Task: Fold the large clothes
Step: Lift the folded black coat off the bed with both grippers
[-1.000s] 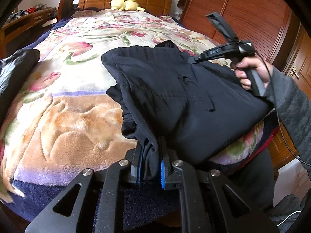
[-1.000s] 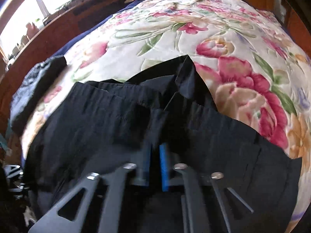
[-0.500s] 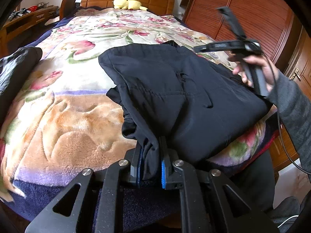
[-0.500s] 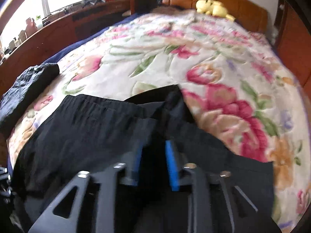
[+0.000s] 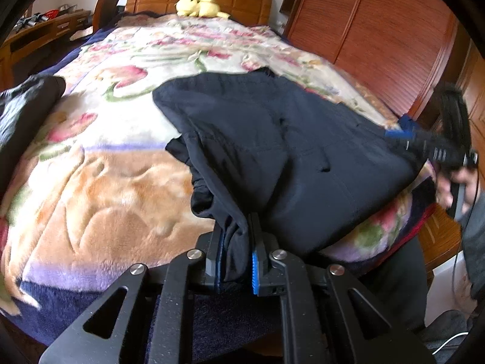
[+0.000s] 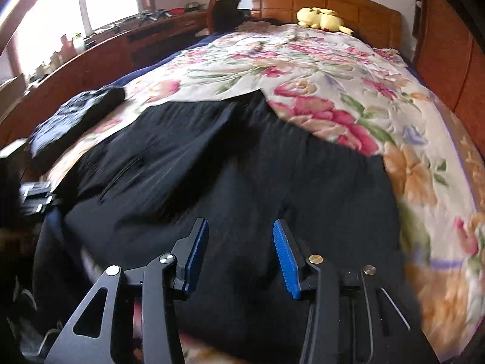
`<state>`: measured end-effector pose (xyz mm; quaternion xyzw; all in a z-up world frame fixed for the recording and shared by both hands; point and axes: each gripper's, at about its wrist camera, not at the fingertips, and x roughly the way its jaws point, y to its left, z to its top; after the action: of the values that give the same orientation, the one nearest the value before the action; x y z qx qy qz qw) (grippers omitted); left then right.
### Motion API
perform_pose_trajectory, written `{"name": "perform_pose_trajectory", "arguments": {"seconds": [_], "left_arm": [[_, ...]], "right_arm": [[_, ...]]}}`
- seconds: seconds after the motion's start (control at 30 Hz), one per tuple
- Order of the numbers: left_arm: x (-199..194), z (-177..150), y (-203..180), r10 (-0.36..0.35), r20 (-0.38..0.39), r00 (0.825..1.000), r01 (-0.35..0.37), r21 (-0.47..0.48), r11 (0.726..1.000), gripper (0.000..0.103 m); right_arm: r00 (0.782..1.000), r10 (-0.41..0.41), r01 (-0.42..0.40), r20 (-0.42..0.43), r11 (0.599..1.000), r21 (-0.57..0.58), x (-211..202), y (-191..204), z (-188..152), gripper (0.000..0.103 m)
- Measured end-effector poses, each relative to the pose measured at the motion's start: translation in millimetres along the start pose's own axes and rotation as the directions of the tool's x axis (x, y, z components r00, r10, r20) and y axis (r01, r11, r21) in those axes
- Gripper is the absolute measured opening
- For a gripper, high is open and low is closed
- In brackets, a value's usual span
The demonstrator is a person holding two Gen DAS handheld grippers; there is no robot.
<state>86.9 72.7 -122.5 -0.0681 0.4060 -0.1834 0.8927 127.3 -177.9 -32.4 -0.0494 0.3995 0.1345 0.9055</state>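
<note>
A: What does the left wrist view show?

B: The left tongs (image 5: 235, 251) are clamped on a bunched edge of the black garment (image 5: 282, 151), right at the near edge of the bed (image 5: 91, 188). The garment lies spread across the flowered blanket, with part of it draped over the near right corner. At the far right the right tongs (image 5: 400, 130) show up blurred, in the person's hand (image 5: 457, 185), just at the garment's right edge.

A: Are those holding cloth?

B: From this side one cannot tell. The right wrist view settles it: the right tongs (image 6: 239, 248) stand wide apart, with nothing between the blue pads (image 6: 285, 257), hovering just above the dark fabric (image 6: 242, 166). A second dark bundle (image 6: 75, 115) lies well apart at the left side of the bed, and a yellow plush toy (image 6: 321, 19) rests by the headboard.

A: Which step is this, then?

B: It looks like an early step: one side is gripped and the other is being lined up for a grasp before a fold.

A: And the next move?

B: Probably the right tongs need to drop onto the hem on that side and close on it, level with the left grip, so both can lift and carry the edge over evenly. A lopsided grab would likely skew the fold.
</note>
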Motion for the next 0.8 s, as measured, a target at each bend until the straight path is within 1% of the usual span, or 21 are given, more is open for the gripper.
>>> {"name": "perform_pose_trajectory", "arguments": {"seconds": [0.07, 0.13, 0.17, 0.23, 0.27, 0.3, 0.33, 0.4, 0.43, 0.5, 0.53, 0.6, 0.67, 0.7, 0.73, 0.8], "left_arm": [[-9, 14, -11, -0.022, 0.026, 0.999, 0.021, 0.026, 0.999, 0.011], [-21, 38, -32, -0.06, 0.07, 0.996, 0.055, 0.068, 0.996, 0.01], [-28, 56, -48, -0.084, 0.095, 0.992, 0.074, 0.103, 0.992, 0.01], [-34, 89, -84, -0.135, 0.128, 0.982, 0.11, 0.187, 0.976, 0.01], [-34, 106, -105, -0.17, 0.131, 0.977, 0.136, 0.233, 0.963, 0.01], [-29, 124, -135, -0.207, 0.125, 0.97, 0.163, 0.295, 0.942, 0.01], [-24, 134, -155, -0.228, 0.115, 0.967, 0.178, 0.333, 0.926, 0.01], [-3, 155, -211, -0.29, 0.062, 0.955, 0.237, 0.425, 0.873, 0.009], [5, 159, -231, -0.312, 0.038, 0.949, 0.262, 0.449, 0.854, 0.009], [31, 164, -281, -0.356, -0.032, 0.934, 0.323, 0.503, 0.802, 0.009], [41, 165, -299, -0.374, -0.061, 0.925, 0.35, 0.513, 0.783, 0.009], [66, 159, -337, -0.415, -0.141, 0.899, 0.424, 0.517, 0.744, 0.009], [90, 150, -366, -0.433, -0.214, 0.876, 0.478, 0.5, 0.722, 0.009], [101, 143, -376, -0.428, -0.246, 0.87, 0.493, 0.491, 0.719, 0.009], [116, 134, -388, -0.401, -0.277, 0.873, 0.487, 0.488, 0.724, 0.009], [131, 123, -402, -0.334, -0.282, 0.899, 0.436, 0.512, 0.74, 0.01]], "right_arm": [[1.0, -0.015, 0.015, -0.018, 1.0, -0.009, 5, 5, -17, 0.046], [0.999, -0.008, 0.009, -0.043, 1.0, 0.025, 18, 0, -33, 0.046], [0.999, 0.002, 0.0, -0.048, 0.999, 0.038, 24, -3, -41, 0.046], [1.0, 0.017, -0.016, -0.012, 0.997, 0.076, 21, -10, -49, 0.046], [1.0, 0.026, -0.025, -0.006, 0.995, 0.099, 17, -15, -51, 0.046], [0.999, 0.031, -0.032, 0.003, 0.992, 0.123, 12, -21, -54, 0.046], [0.999, 0.04, -0.042, 0.02, 0.988, 0.147, 4, -27, -56, 0.046], [0.998, 0.036, -0.045, 0.051, 0.981, 0.188, -16, -43, -68, 0.046], [0.998, 0.024, -0.036, 0.064, 0.979, 0.199, -27, -50, -75, 0.046], [0.996, 0.0, -0.02, 0.091, 0.975, 0.221, -51, -65, -90, 0.046], [0.995, -0.027, 0.004, 0.097, 0.972, 0.234, -63, -70, -99, 0.046], [0.99, -0.092, 0.062, 0.104, 0.964, 0.259, -83, -83, -113, 0.046], [0.984, -0.142, 0.105, 0.109, 0.95, 0.294, -104, -97, -131, 0.046], [0.98, -0.164, 0.123, 0.11, 0.943, 0.309, -112, -101, -138, 0.046], [0.977, -0.182, 0.138, 0.111, 0.937, 0.322, -116, -103, -141, 0.046], [0.971, -0.21, 0.16, 0.111, 0.922, 0.352, -126, -112, -151, 0.046]]}}
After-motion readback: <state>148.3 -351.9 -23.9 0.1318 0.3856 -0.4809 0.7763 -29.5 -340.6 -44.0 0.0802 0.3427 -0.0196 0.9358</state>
